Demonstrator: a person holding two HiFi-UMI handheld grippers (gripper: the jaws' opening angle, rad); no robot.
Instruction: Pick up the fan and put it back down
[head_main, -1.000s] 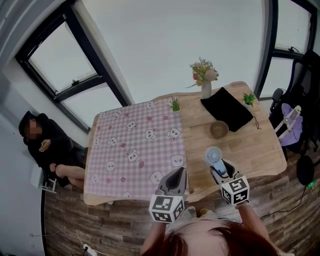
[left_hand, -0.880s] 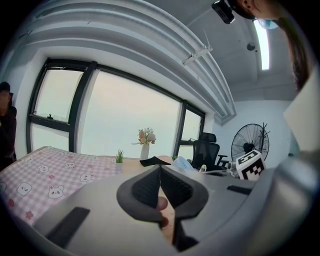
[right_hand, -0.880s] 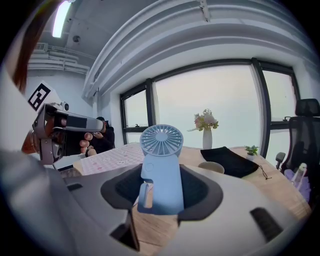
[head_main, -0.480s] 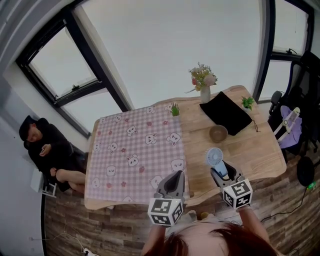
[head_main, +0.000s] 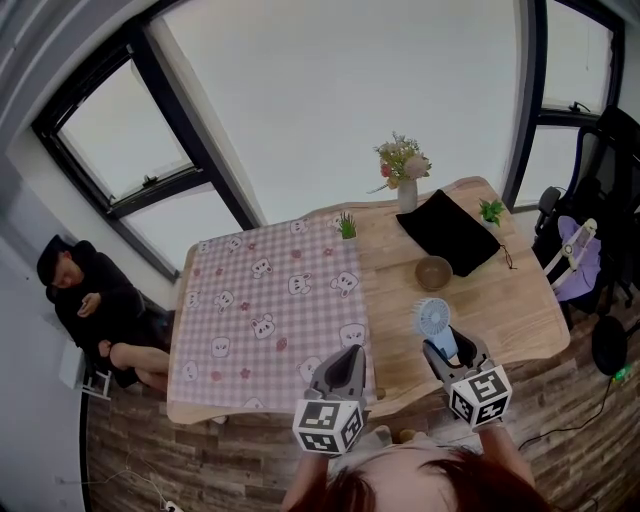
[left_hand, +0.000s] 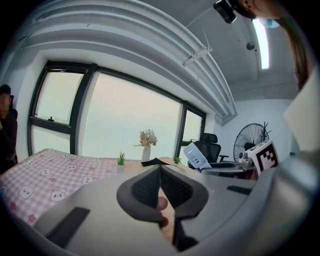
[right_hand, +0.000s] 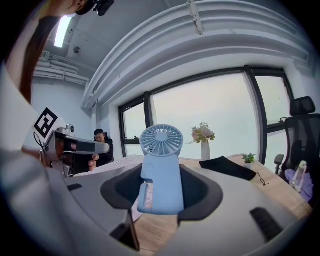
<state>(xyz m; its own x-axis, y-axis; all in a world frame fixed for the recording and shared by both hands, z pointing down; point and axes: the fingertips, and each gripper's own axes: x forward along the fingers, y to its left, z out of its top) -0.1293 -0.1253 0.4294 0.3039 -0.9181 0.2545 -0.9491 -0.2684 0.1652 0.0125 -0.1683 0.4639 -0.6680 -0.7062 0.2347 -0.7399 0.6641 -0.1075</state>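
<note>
The pale wooden desk (head_main: 500, 300) fills mid-frame, its left half under a pink checked cloth (head_main: 260, 310). At lower centre my left hand-held gripper (head_main: 345, 368) idles, jaws pressed together on nothing. At lower right my right hand-held gripper (head_main: 447, 350) pinches the handle of the small light-blue plastic fan (head_main: 433, 318). The fan is upright, clear of the desk and slightly higher than a second ago. The pick-up looks done, and lowering remains.

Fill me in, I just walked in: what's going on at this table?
A person works two handheld grippers. The right gripper clamps a small light-blue handheld fan by its handle, upright, seemingly just above the pale wooden table. The left gripper is shut and empty, near the pink checked tablecloth.
</note>
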